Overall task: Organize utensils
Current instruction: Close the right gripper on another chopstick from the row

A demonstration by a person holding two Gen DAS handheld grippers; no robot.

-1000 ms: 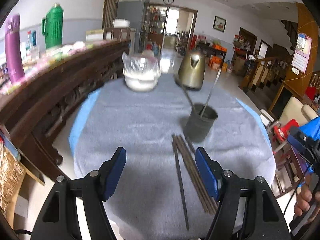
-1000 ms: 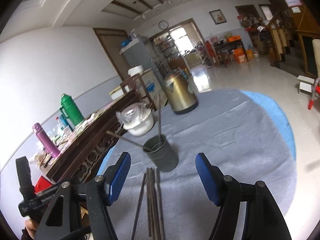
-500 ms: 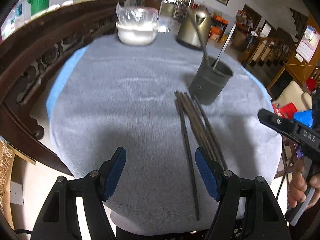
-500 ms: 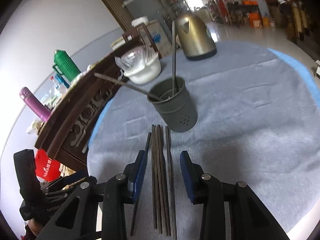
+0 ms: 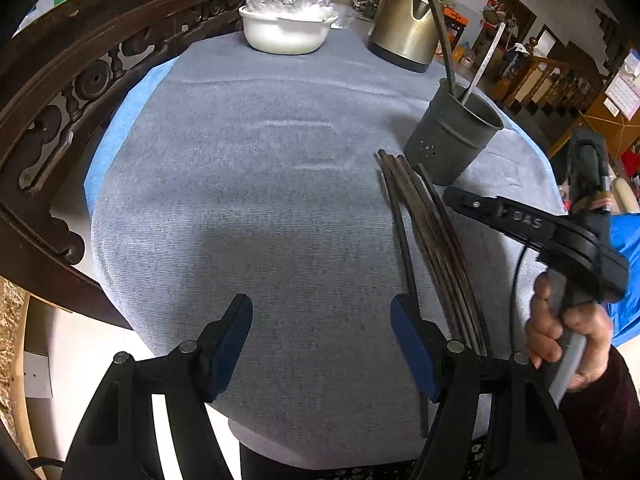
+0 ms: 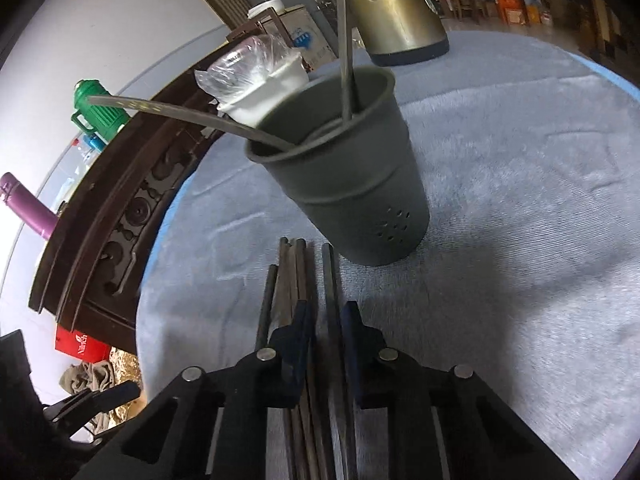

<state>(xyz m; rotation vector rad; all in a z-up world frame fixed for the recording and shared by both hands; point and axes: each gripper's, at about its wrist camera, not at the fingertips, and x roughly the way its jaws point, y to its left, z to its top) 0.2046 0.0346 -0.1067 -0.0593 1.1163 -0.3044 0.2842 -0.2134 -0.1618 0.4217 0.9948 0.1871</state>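
Note:
Several dark chopsticks (image 5: 424, 220) (image 6: 296, 272) lie side by side on the grey cloth, just in front of a dark grey utensil holder (image 5: 452, 140) (image 6: 352, 184). A curved handle (image 6: 180, 110) and a straight metal handle (image 6: 344, 20) stick out of the holder. My right gripper (image 6: 326, 308) is low over the bundle and its jaws are closing, with one chopstick (image 6: 330, 276) in the narrow gap between them. A hand (image 5: 568, 332) holds that gripper. My left gripper (image 5: 322, 308) stands open over bare cloth, left of the chopsticks, with nothing between its fingers.
A brass-coloured kettle (image 5: 404, 20) (image 6: 396, 8) and a white bowl (image 5: 286, 28) covered in plastic film stand at the far side of the round table (image 5: 260, 200). Carved dark wooden furniture (image 5: 80, 80) runs along the left edge. A green flask (image 6: 100, 112) stands on it.
Both grippers have come down towards the table. The right gripper moved onto the chopstick bundle and its jaws narrowed from wide to a slim gap. The left gripper stayed open.

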